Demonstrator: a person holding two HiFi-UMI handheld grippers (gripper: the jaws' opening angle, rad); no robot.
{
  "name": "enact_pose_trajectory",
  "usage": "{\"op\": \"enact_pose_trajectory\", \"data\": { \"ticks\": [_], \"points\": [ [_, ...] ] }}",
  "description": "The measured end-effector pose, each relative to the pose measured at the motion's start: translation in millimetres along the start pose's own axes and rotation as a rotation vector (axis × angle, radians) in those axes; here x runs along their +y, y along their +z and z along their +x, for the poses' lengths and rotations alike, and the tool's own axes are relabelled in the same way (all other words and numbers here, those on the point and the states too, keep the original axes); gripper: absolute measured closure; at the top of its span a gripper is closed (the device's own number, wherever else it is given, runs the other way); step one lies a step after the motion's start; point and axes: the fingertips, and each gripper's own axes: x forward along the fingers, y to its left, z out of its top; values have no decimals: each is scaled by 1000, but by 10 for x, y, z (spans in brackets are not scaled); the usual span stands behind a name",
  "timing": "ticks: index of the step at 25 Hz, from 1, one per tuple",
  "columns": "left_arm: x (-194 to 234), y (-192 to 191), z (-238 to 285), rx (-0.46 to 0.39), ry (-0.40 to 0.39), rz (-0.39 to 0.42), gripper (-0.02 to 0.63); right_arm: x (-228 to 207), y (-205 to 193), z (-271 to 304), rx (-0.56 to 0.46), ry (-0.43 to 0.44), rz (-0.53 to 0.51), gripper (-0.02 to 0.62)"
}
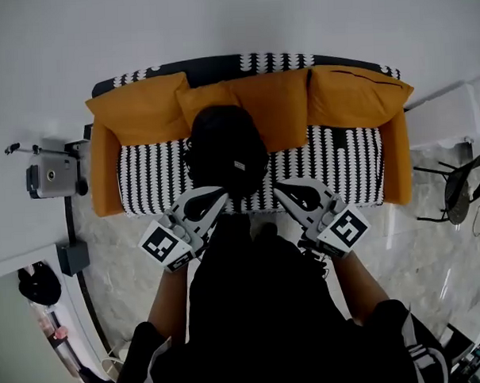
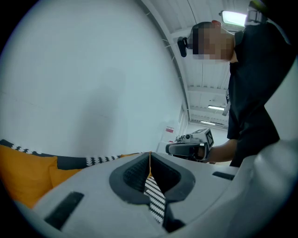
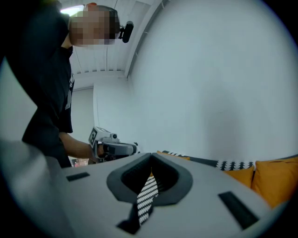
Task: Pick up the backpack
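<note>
A black backpack stands on the striped seat of the sofa, leaning against the orange back cushions. My left gripper and right gripper hover at the sofa's front edge, just short of the backpack's lower end, one on each side. Both are shut with nothing between the jaws. In the left gripper view the shut left gripper shows only striped fabric behind it, and the right gripper floats opposite. The right gripper view shows the shut right gripper and the left gripper. Neither gripper view shows the backpack.
A camera on a stand sits left of the sofa, with a dark box on the floor below it. A black chair and a white cabinet stand to the right. A white wall rises behind the sofa. The floor is pale marble.
</note>
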Motion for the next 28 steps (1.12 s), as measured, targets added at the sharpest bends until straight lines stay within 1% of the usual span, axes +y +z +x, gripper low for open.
{"op": "enact_pose_trajectory", "data": {
  "ticks": [3,6,9,11,15,18,21,25,28],
  "points": [
    [402,48,-68,2,23,-4,581,-133,-10,230,37,-10,-7,569],
    [767,-39,-152,32,37,0,581,-275,-33,441,78,-31,1,569],
    [1018,-85,-150,53,25,-22,581,-380,-83,642,105,-43,23,569],
    [1146,-109,-137,57,13,-43,581,-433,-113,794,119,-45,29,569],
    [1420,-144,-148,33,4,-76,581,-559,-154,1080,146,-69,45,569],
    [1604,-225,-161,51,-8,-98,581,-668,-207,1255,176,-86,53,568],
    [1716,-320,-158,70,-26,-116,581,-766,-243,1379,183,-100,46,568],
    [1852,-466,-103,96,-23,-145,581,-953,-350,1483,203,-132,20,568],
    [1965,-604,-96,124,-19,-157,581,-1092,-492,1568,213,-137,28,568]
  ]
}}
